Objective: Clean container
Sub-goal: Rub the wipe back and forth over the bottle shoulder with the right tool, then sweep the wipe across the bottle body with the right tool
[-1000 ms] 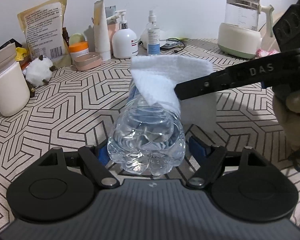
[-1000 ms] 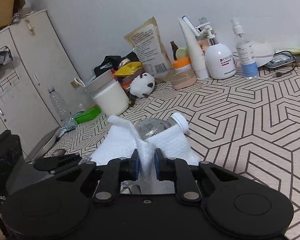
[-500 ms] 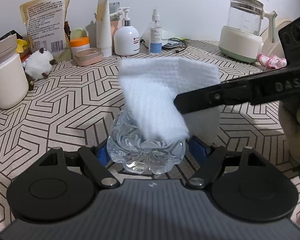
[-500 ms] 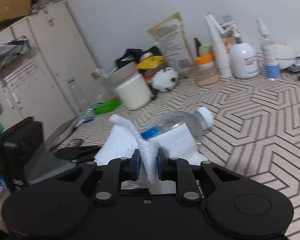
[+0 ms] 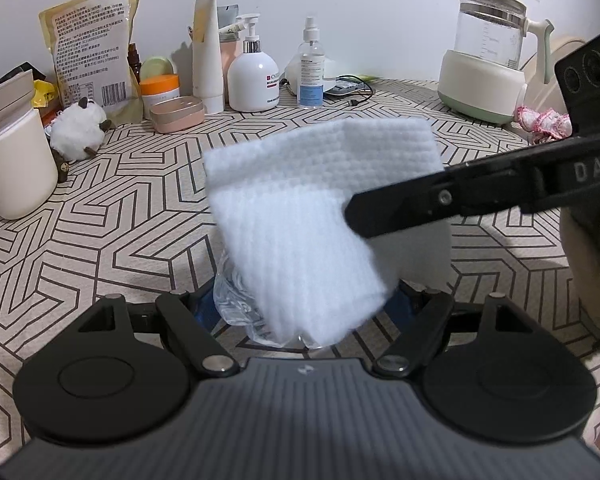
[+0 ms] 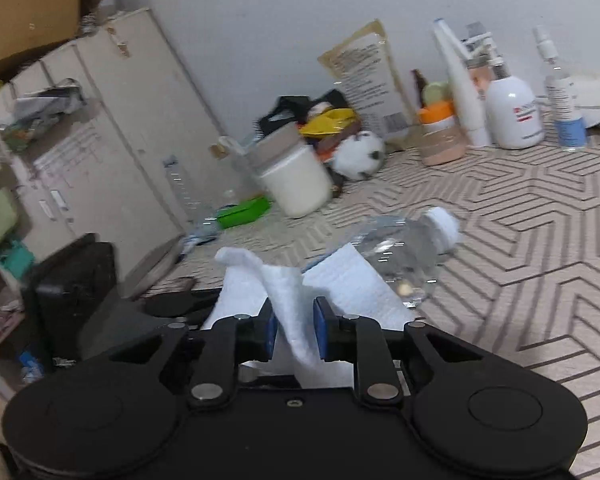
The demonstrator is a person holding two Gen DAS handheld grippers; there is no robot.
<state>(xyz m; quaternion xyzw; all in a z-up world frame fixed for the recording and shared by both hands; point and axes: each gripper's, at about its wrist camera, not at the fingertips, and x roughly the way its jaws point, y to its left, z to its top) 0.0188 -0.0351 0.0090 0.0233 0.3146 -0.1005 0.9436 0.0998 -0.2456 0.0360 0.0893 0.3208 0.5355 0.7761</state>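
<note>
Wiping was the step in hand: the right tongs (image 6: pixel 296 330) were clamped on a folded white cloth (image 5: pixel 312 224) draped over the clear plastic bottle (image 6: pixel 396 256). That bottle lay on its side above the patterned tabletop (image 5: pixel 112 216), its base gripped between the left tongs (image 5: pixel 300 312). Next, I judged, the cloth needed pressing down and drawing along the bottle toward its cap.

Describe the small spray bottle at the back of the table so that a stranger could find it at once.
Look along the wall behind the patterned table. The spray bottle stands right of the white pump bottle. It alone is clear, with a blue band at the bottom.
</note>
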